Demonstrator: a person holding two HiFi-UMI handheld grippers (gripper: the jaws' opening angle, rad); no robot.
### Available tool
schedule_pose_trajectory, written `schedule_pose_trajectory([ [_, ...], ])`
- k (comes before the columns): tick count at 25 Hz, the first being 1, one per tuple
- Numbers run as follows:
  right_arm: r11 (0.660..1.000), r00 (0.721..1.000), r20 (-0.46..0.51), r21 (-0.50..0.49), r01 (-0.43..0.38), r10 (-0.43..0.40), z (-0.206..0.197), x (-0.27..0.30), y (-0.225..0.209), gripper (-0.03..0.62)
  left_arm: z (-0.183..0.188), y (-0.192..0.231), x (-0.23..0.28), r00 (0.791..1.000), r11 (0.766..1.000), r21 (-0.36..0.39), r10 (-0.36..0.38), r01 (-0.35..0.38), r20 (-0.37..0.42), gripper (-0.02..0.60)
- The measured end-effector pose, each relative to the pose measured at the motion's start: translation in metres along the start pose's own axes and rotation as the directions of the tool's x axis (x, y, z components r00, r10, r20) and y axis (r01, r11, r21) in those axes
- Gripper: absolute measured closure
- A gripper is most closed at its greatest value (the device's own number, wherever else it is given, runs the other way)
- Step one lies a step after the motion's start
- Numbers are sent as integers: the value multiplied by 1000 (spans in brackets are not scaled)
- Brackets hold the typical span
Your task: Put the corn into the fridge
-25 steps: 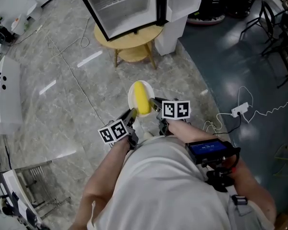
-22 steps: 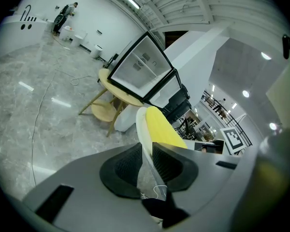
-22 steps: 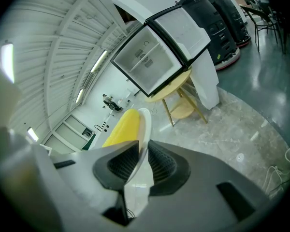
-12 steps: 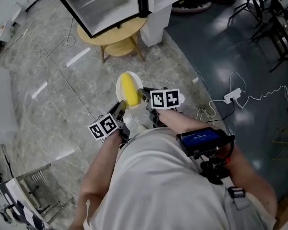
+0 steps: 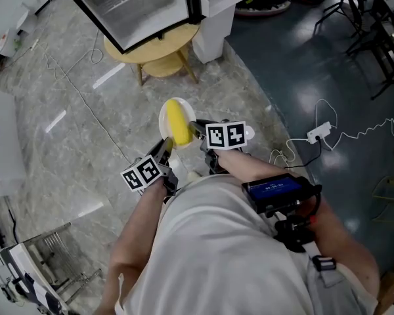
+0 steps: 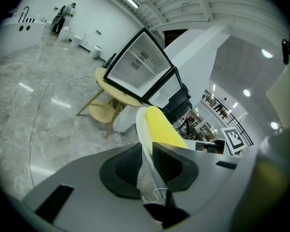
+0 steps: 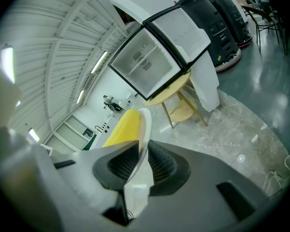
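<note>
A yellow corn cob [image 5: 178, 123] lies on a small white plate [image 5: 163, 119] carried in the air in front of the person. My left gripper [image 5: 165, 146] is shut on the plate's left rim, and my right gripper [image 5: 196, 128] is shut on its right rim. In the left gripper view the plate's rim [image 6: 142, 127] runs between the dark pads, with the corn [image 6: 163, 127] just beyond. The right gripper view has the plate [image 7: 144, 129] pinched the same way beside the corn [image 7: 122, 128]. The open mini fridge [image 5: 139, 5] stands ahead on a round wooden table [image 5: 154, 50].
The fridge's white door [image 5: 220, 8] hangs open at the right of the table. Cables [image 5: 85, 104] trail across the marble floor, and a power strip [image 5: 316, 133] lies on the dark floor at the right. A white appliance [image 5: 1, 149] stands at the left.
The fridge and table have shifted left and a little up in the head view. Both grippers keep their hold on the plate.
</note>
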State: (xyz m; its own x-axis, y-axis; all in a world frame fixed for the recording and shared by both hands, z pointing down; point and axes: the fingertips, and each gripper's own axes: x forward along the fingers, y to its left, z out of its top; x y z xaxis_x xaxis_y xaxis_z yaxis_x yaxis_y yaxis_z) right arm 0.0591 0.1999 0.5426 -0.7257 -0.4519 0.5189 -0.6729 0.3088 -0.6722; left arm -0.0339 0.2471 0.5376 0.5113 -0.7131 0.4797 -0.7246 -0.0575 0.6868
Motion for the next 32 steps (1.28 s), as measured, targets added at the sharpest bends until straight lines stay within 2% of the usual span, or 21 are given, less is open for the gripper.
schedule_pose_trajectory([
  [13, 1000, 999, -37, 9, -14, 14, 28, 14, -26, 534, 16, -2, 36, 1000, 999, -23, 28, -28, 4, 511],
  [32, 997, 995, -77, -43, -58, 55, 116, 45, -63, 534, 72, -11, 110, 996, 996, -75, 52, -47, 71, 511],
])
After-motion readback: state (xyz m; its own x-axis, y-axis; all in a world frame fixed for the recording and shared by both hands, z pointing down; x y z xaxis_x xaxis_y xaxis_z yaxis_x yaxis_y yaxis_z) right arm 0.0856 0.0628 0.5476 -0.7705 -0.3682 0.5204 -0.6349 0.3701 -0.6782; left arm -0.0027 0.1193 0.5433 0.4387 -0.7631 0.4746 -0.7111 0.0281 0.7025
